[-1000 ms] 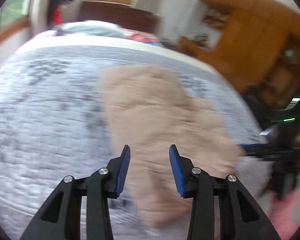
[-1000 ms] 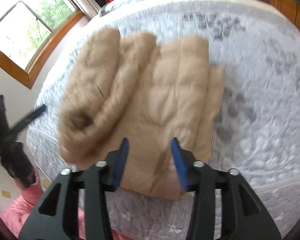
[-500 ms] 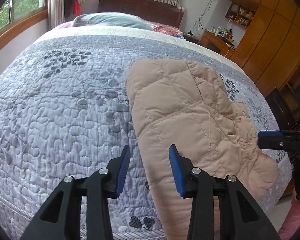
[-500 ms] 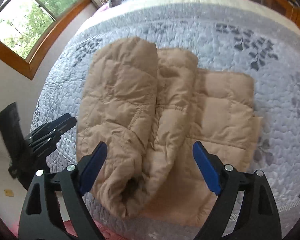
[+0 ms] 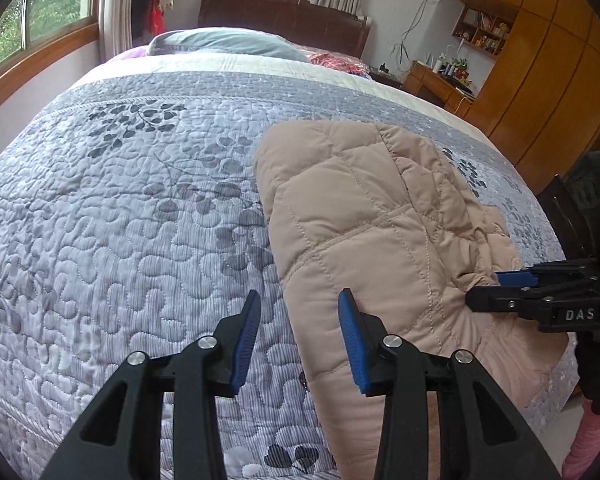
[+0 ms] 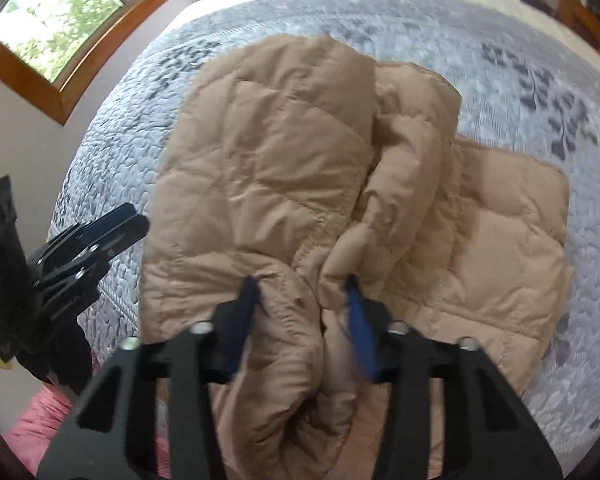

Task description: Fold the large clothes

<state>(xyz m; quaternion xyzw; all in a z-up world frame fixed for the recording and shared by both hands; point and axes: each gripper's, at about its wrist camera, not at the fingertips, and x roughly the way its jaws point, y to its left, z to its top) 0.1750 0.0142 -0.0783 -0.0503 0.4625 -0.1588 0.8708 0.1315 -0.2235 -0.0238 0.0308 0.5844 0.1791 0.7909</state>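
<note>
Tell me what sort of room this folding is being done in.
A bedroom in a home, most likely. A wide bed with a grey quilted bedspread and a pillow against a dark headboard fills the view, and wooden wardrobes line the right wall.

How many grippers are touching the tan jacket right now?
1. The right gripper has just been closing and pinches a bunched fold at the tan jacket's near end. The left gripper hangs beside its edge, empty.
</note>
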